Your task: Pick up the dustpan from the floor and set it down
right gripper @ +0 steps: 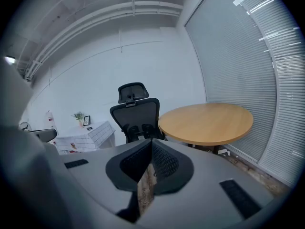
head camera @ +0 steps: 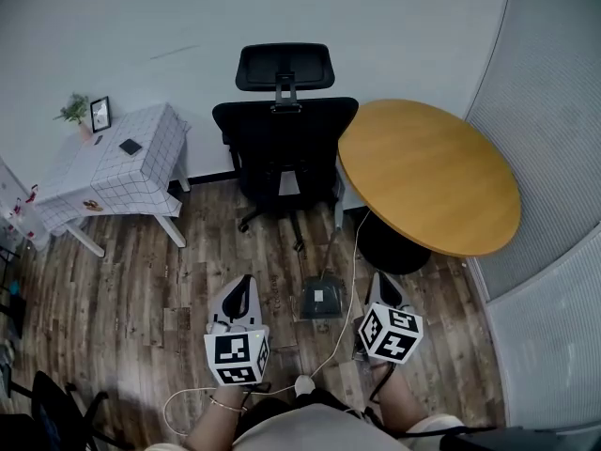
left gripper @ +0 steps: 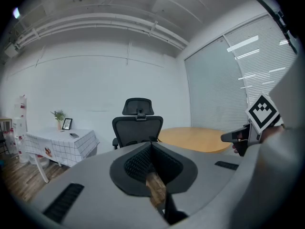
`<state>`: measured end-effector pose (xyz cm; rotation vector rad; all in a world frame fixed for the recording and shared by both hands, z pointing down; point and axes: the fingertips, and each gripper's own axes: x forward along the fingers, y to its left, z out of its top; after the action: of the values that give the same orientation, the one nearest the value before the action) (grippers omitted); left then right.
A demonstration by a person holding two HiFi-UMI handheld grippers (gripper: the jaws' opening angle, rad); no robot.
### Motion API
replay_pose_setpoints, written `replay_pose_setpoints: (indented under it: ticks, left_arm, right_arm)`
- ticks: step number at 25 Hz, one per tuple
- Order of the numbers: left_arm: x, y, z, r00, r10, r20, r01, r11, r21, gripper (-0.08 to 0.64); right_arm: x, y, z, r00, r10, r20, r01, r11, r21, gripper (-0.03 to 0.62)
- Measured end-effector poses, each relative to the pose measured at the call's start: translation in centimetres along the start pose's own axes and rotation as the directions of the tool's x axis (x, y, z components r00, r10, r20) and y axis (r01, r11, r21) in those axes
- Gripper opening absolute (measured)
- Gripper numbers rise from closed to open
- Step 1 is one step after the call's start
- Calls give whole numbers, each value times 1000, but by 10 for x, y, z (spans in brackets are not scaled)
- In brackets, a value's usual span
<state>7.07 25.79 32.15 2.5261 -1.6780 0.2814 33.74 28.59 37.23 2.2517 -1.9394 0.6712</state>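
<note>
Forearms reach out from the person at the near end of the dark wood-plank floor [head camera: 141,289], each hand carrying a grey two-jaw gripper topped with a marker cube. The left gripper [head camera: 244,287] has its jaws pressed together with nothing between them. The right gripper [head camera: 380,286] is closed the same way and just as empty.

The flat grey dustpan [head camera: 321,299] lies on the floor between the two sets of jaw tips, somewhat nearer the right one and touched by neither. Its thin handle points away toward the black mesh office chair [head camera: 285,130]. A white cable [head camera: 353,275] trails over the planks just beside the dustpan's right edge, between it and the right gripper.

On the right side, room is tight. The round wooden table [head camera: 427,172] overhangs the floor, and its dark pedestal base [head camera: 390,242] stands near the right gripper. Pale window blinds [head camera: 554,111] close off that edge of the floor.

The chair stands against the far wall edge, its wheeled foot not far beyond the dustpan. To the left, a wide stretch of bare planks runs to the white legs of a small table draped in a white checked cloth [head camera: 122,167] at the far left corner.
</note>
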Motion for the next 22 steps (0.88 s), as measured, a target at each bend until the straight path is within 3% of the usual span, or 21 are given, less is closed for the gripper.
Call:
replay_pose_setpoints:
  ticks: [12,22]
  left_arm:
    - [48,35,-28,999,-21,-45,19,999,-37,18]
    - [153,115,7,996,-86,7,86,996,-16,18]
  right_arm:
    - [45,6,-15,997,-57,-56,56,998,-12,32]
    - [138,59,26,993,-115,-10,115,993,8,32]
